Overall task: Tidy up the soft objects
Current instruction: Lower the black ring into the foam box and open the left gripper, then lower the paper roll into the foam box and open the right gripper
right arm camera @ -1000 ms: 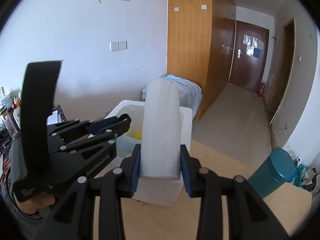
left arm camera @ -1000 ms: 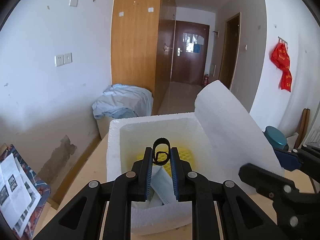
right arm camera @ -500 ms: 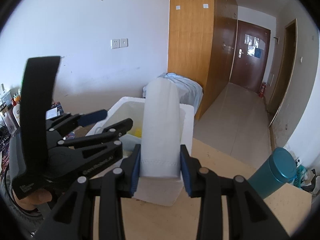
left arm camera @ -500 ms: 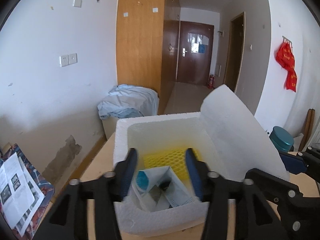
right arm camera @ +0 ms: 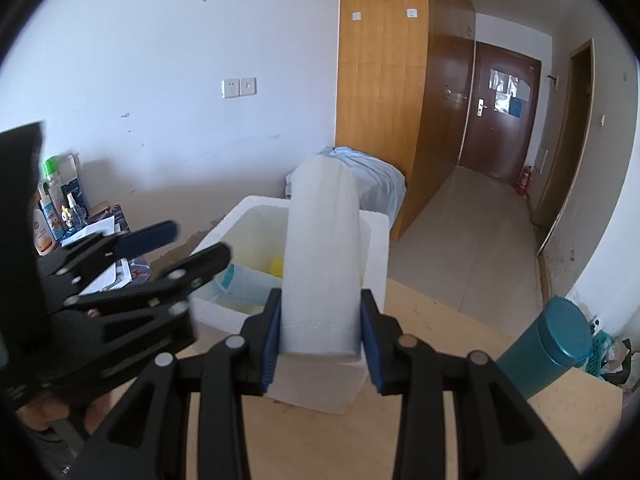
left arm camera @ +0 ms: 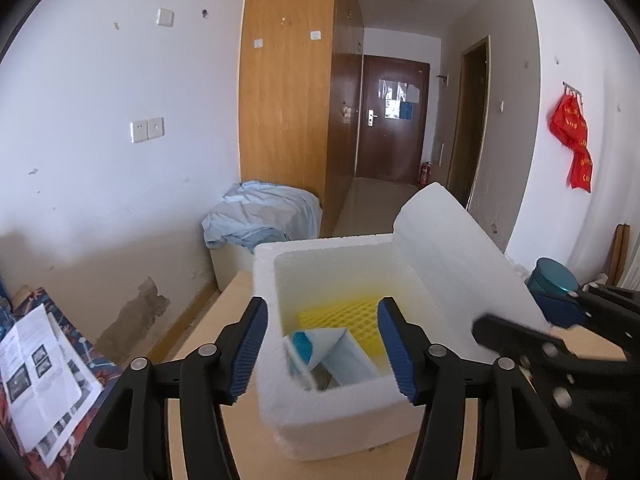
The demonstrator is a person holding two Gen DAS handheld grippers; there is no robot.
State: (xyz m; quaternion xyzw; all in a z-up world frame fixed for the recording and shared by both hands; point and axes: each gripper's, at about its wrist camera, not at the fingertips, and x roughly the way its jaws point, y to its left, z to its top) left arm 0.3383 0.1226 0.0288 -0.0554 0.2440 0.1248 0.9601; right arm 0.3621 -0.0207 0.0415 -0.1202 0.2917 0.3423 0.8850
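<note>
A white foam box [left arm camera: 340, 432] stands on the wooden table [left arm camera: 208, 340]. Inside lie a yellow foam net [left arm camera: 340, 312] and a light blue and white soft pack [left arm camera: 340, 356]. My left gripper [left arm camera: 322, 344] is open and empty, its fingers either side of the box's near wall. My right gripper [right arm camera: 320, 336] is shut on the box's white foam lid [right arm camera: 322, 264] and holds it tilted up at the box's right side; the lid also shows in the left wrist view [left arm camera: 460, 264]. The box also shows in the right wrist view [right arm camera: 376, 240].
A teal bottle [right arm camera: 548, 344] stands on the table to the right of the box. Printed papers [left arm camera: 36, 364] lie on the left. A blue cloth heap [left arm camera: 260, 216] sits behind the table by the wall. Bottles [right arm camera: 52, 216] stand far left.
My left gripper opened and let go of the soft pack with the black strap, which now lies in the box. It has drawn back and up. The right gripper keeps the lid raised.
</note>
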